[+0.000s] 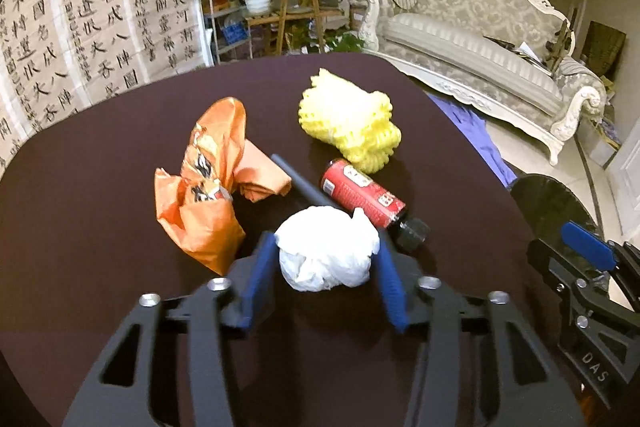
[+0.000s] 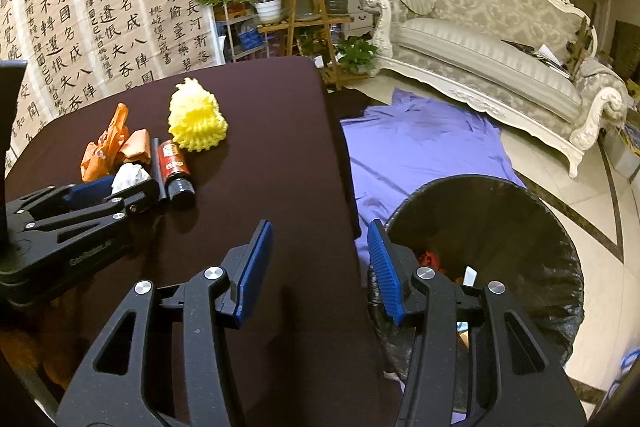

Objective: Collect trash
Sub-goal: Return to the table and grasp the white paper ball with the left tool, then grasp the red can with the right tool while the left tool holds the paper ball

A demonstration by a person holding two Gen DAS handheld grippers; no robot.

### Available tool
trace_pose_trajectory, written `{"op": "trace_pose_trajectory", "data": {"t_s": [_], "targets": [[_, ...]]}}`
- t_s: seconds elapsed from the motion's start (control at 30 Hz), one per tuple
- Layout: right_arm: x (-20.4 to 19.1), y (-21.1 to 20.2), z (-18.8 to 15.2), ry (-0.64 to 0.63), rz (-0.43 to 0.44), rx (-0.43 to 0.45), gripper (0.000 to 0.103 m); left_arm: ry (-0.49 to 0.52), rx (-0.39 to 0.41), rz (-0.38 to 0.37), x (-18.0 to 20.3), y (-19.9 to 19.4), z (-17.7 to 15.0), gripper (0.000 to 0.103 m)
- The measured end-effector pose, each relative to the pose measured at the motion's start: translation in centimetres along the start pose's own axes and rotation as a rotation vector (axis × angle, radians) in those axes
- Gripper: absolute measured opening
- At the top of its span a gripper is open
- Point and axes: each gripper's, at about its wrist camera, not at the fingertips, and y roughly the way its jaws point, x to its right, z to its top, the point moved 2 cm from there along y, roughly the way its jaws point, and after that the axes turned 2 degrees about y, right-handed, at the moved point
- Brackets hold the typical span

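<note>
On the dark table (image 1: pixel 80 187) lie a crumpled white paper ball (image 1: pixel 326 251), an orange plastic bag (image 1: pixel 212 187), a red bottle with a black cap (image 1: pixel 364 193), a yellow foam net (image 1: pixel 348 119) and a dark stick (image 1: pixel 298 185). My left gripper (image 1: pixel 326 251) has its blue pads against both sides of the paper ball; it shows in the right wrist view (image 2: pixel 120 185) too. My right gripper (image 2: pixel 320 235) is open and empty over the table's right edge, beside a black-lined trash bin (image 2: pixel 520 227) that holds some scraps.
A purple cloth (image 2: pixel 420 147) lies on the floor behind the bin. An ornate sofa (image 2: pixel 500 39), a plant stand (image 2: pixel 304 7) and a calligraphy screen (image 2: pixel 100 7) stand beyond the table. The right gripper's body shows at the left wrist view's right edge (image 1: pixel 592 267).
</note>
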Motion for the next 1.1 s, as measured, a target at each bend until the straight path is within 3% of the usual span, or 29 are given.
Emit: {"op": "trace_pose_trajectory", "data": {"t_s": [0.4, 0.8, 1.1], "targets": [[-3.6, 0.9, 1.3, -0.063, 0.063, -0.001, 0.048, -0.029, 0.036, -0.006, -2.0, -2.7, -1.3, 0.035], [-8.6, 3.2, 3.3, -0.144, 0.124, -0.007, 0.048, -0.092, 0.041, 0.095, -7.7, -4.4, -2.8, 0.035], [-10.0, 5.1, 3.8, -0.165, 0.109, -0.062, 0.031, -0.126, 0.039, 0.089, -9.3, -4.3, -3.2, 0.035]]}}
